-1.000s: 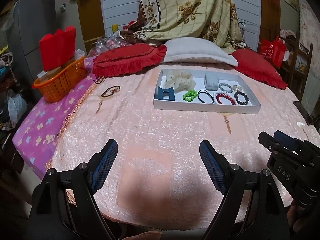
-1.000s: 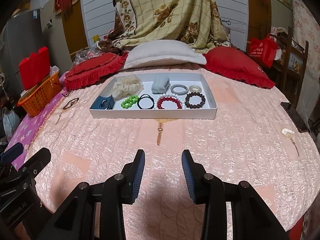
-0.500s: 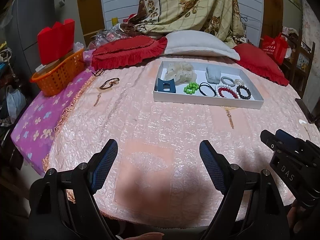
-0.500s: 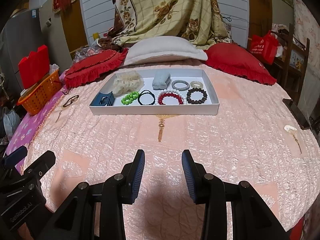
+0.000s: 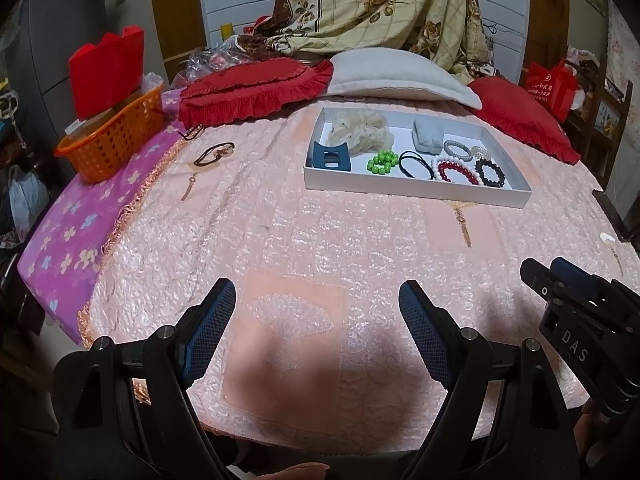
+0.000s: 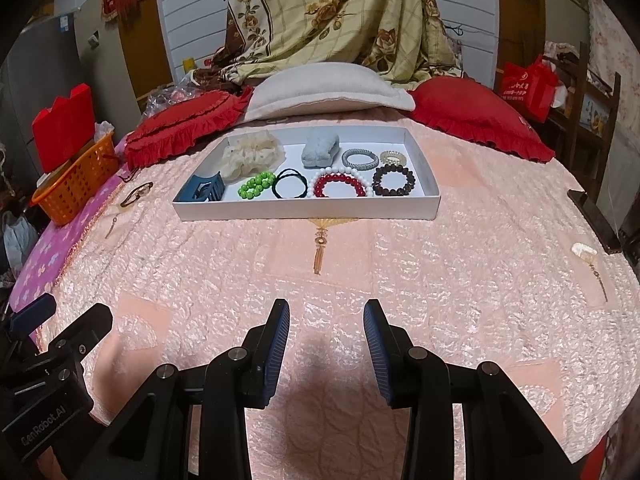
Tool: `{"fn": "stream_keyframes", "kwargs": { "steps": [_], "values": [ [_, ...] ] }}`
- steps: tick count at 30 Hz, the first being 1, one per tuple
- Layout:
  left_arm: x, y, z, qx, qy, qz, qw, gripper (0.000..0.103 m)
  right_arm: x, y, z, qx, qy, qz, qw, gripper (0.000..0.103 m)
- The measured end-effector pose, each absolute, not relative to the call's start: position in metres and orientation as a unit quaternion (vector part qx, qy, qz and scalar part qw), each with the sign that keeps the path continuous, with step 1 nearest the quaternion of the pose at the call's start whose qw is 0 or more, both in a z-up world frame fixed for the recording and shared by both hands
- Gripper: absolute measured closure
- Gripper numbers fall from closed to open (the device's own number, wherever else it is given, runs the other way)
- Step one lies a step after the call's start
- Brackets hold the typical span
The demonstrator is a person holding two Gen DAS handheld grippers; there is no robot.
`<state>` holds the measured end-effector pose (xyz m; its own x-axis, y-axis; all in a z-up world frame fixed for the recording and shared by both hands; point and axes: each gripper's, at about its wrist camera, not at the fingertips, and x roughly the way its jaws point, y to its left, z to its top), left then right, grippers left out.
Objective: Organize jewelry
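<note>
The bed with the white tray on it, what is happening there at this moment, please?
A person holds two black tongs with blue pads over a pink quilted bedspread. The left tongs stand wide open and the right tongs partly open; both are empty. A shallow white cardboard tray already holds bead bracelets, hair ties, a cream scrunchie and a blue claw clip. One brown bracelet lies outside it, near the orange plastic basket. Nothing is being touched yet.

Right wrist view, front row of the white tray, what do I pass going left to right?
Blue hair claw → green bead bracelet → black hair tie → red and white bead bracelet → dark bead bracelet.
</note>
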<state>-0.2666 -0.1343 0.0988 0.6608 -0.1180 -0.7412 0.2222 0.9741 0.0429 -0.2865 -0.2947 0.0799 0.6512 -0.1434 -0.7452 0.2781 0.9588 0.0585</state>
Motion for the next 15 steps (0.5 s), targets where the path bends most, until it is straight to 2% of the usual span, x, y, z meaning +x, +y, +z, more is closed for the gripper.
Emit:
{"fn": "stream_keyframes", "kwargs": {
  "steps": [15],
  "values": [
    [-0.2605, -0.1364, 0.0904, 0.066, 0.416, -0.091, 0.902, 0.019, -0.284, -0.2944, 0.0729, 0.085, 0.409, -0.117, 0.901, 0.066]
  ]
}}
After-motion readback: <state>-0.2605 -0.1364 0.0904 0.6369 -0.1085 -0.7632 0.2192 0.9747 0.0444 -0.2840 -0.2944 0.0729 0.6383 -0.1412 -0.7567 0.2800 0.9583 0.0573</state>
